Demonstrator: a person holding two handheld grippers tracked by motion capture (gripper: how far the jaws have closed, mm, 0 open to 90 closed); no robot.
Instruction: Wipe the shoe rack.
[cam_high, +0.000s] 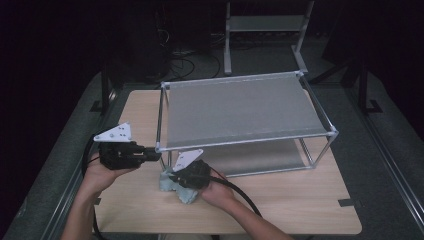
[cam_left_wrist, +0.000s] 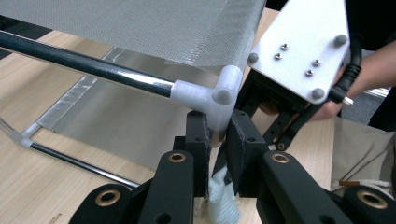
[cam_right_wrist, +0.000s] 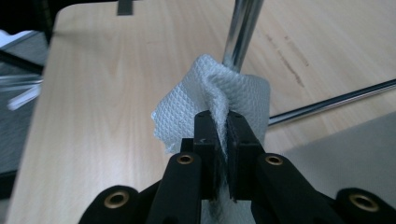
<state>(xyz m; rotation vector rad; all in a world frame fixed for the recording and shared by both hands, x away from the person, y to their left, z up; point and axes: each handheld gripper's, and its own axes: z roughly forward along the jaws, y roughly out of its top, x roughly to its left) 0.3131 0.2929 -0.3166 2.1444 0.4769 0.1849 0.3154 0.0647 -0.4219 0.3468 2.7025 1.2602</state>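
A metal-tube rack (cam_high: 245, 107) with grey mesh shelves stands on the wooden table (cam_high: 280, 200). My left gripper (cam_high: 156, 154) is shut on the rack's front-left corner. In the left gripper view its jaws (cam_left_wrist: 218, 123) clamp just under the white plastic corner joint (cam_left_wrist: 210, 93). My right gripper (cam_high: 172, 177) is shut on a pale waffle-weave cloth (cam_high: 186, 194) low beside the same corner. In the right gripper view the gripper (cam_right_wrist: 223, 119) pinches a fold of the cloth (cam_right_wrist: 233, 91) against the chrome leg (cam_right_wrist: 243, 28). The cloth (cam_left_wrist: 222, 200) also hangs below the left jaws.
The rack's lower shelf (cam_high: 265, 157) lies just above the tabletop. A grey metal stand (cam_high: 265, 30) and cables (cam_high: 185, 62) sit on the dark floor behind the table. Bare wood runs along the table's front and right side.
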